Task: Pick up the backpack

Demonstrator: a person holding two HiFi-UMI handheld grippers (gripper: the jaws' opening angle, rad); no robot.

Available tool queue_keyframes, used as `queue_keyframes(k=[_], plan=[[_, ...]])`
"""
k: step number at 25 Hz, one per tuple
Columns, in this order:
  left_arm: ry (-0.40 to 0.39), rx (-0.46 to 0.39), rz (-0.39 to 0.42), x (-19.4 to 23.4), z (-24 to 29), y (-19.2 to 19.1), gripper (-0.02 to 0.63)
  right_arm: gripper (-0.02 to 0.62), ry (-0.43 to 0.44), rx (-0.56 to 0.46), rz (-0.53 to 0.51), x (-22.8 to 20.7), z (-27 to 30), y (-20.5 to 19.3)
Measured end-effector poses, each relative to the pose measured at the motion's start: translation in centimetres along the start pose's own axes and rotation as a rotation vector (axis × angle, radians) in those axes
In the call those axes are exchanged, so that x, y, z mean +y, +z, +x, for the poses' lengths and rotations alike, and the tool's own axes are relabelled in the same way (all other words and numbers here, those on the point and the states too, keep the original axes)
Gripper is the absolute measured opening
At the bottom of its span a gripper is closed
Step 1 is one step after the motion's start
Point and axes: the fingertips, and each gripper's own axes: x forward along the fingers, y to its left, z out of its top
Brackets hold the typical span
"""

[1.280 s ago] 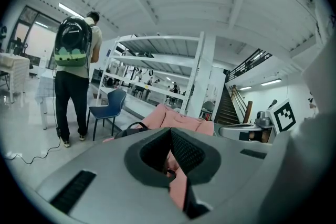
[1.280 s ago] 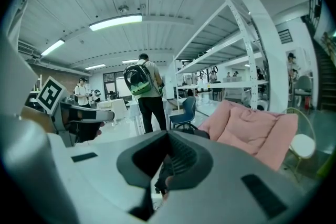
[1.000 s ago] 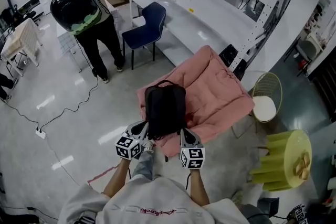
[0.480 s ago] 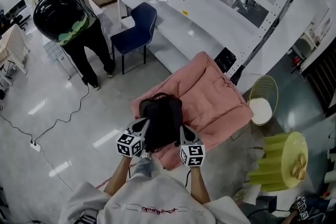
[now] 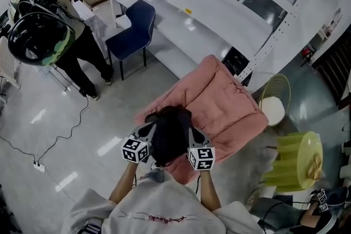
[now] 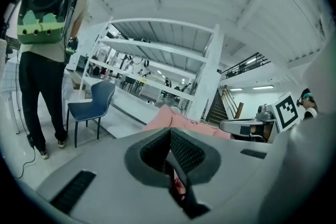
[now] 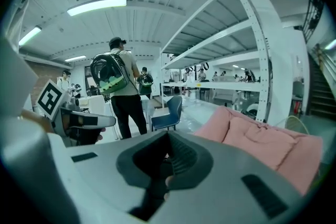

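The black backpack (image 5: 170,137) hangs between my two grippers, over the near edge of the pink sofa (image 5: 227,104) and close to my chest. My left gripper (image 5: 148,131) is at its left side and my right gripper (image 5: 193,135) at its right side. In the left gripper view the jaws of the left gripper (image 6: 169,140) are shut, with a dark strip of the backpack (image 6: 184,199) pinched and trailing below them. In the right gripper view the right gripper (image 7: 167,157) is shut the same way on dark backpack fabric (image 7: 156,189). The pack hides both sets of fingertips in the head view.
A blue chair (image 5: 133,30) stands by the long white shelving (image 5: 219,13). A person wearing a domed black pack (image 5: 38,35) stands at the far left. A gold wire chair (image 5: 276,101) and a yellow stool (image 5: 299,164) are to the right. A cable (image 5: 60,137) runs across the floor.
The backpack has come off the sofa's seat toward me, carried by both grippers together. It now hangs crumpled and shorter between them. The standing person has shifted left in the view.
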Motion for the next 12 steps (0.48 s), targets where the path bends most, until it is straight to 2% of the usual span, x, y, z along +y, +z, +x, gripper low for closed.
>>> queue_keyframes(k=[4, 12], plan=[[-0.018, 0.029, -0.007, 1.2, 1.5, -0.2, 0.009, 0.018, -0.021, 0.024, 0.012, -0.6, 1.5, -0.3], [-0.019, 0.104, -0.041, 2.7, 3.2, -3.3, 0.009, 0.018, -0.015, 0.085, 0.026, -1.5, 3.9, -2.5]])
